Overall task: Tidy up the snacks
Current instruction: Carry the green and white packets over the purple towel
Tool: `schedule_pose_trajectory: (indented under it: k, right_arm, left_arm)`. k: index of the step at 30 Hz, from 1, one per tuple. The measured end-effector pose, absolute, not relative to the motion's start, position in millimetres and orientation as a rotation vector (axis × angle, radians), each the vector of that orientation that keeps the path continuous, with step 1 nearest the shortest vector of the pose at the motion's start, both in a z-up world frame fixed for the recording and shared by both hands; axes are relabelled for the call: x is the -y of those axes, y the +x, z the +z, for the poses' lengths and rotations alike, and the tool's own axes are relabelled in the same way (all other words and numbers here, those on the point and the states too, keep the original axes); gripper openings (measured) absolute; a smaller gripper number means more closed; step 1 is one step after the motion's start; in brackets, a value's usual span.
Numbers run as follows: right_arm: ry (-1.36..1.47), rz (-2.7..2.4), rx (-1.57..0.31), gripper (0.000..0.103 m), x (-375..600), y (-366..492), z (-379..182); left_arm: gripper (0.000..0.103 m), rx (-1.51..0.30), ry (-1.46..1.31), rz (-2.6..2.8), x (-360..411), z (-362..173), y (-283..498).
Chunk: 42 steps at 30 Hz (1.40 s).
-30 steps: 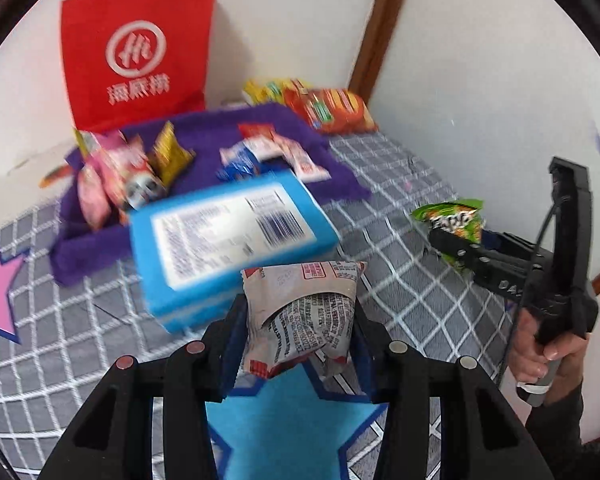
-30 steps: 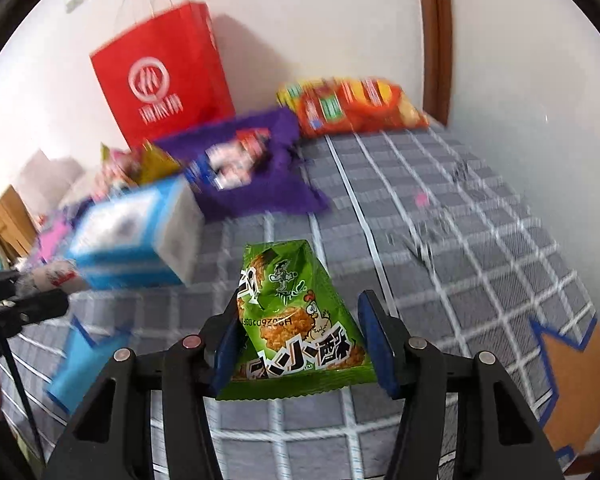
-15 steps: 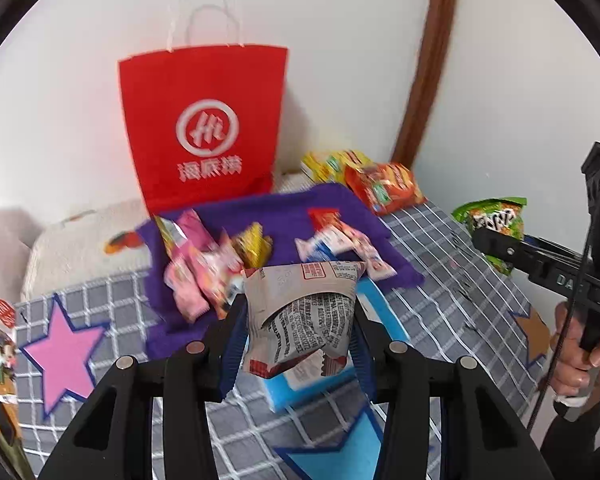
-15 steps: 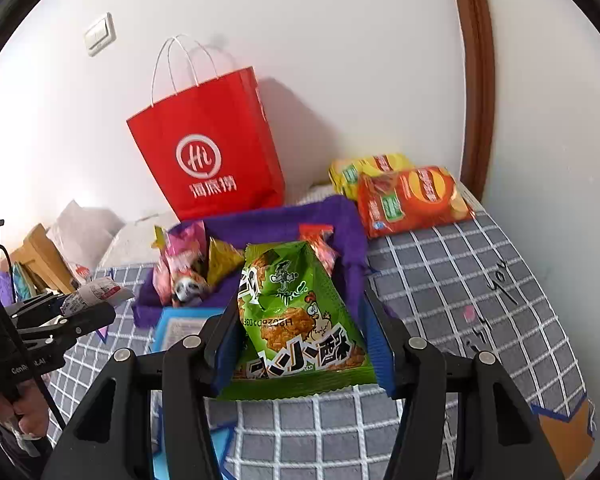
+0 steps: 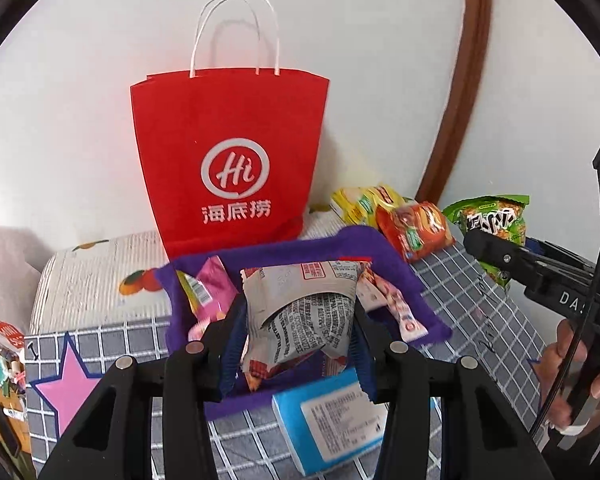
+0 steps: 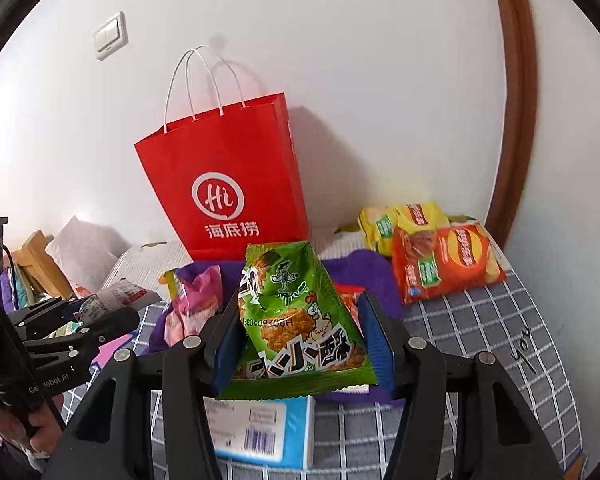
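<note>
Both grippers raised toward red bag (image 5: 228, 168), left gripper (image 5: 300, 328) grasping grey packet (image 5: 304, 308), right gripper (image 6: 300, 340) grasping green packet (image 6: 296, 312), blue box (image 6: 260, 432) half hidden.

a grey-white snack packet (image 5: 304, 312) with black print and red labels is pinched upright, crumpled at its waist, in the left tool (image 5: 298, 344). a green chicken-crisp bag (image 6: 298, 316) stands upright in the right tool (image 6: 300, 344). pink packets (image 5: 210, 292) and other small wrapped snacks lie on the purple cloth (image 5: 400, 276) in front of the red paper bag (image 5: 232, 160). orange (image 6: 444, 264) and yellow chip bags (image 6: 396, 220) lie at the bed's far right corner.
</note>
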State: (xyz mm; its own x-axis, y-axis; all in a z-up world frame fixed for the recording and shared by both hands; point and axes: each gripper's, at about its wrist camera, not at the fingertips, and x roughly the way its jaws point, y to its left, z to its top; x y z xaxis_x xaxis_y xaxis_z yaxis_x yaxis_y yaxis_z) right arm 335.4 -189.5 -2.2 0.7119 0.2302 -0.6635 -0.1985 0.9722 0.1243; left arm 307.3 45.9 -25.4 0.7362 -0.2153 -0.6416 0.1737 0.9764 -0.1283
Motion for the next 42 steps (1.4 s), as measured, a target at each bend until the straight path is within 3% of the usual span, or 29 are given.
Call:
schedule_pose_trajectory:
  k: [13,20,42]
  right_arm:
    - [0.063,0.276,-0.864,0.055,155.6,412.8,-19.2]
    - [0.068,0.279,-0.927,0.055,154.0,442.0,-58.7]
    - [-0.082,0.184,-1.075,0.055,156.8,471.9,-125.3]
  left_arm:
    - [0.045,-0.746,-0.122,-0.153,-80.9,-46.7,338.3]
    - [0.045,-0.782,-0.158,-0.123,-94.1,-57.1,347.8]
    - [0.046,-0.825,-0.154,-0.106,-94.5,-69.0,356.7]
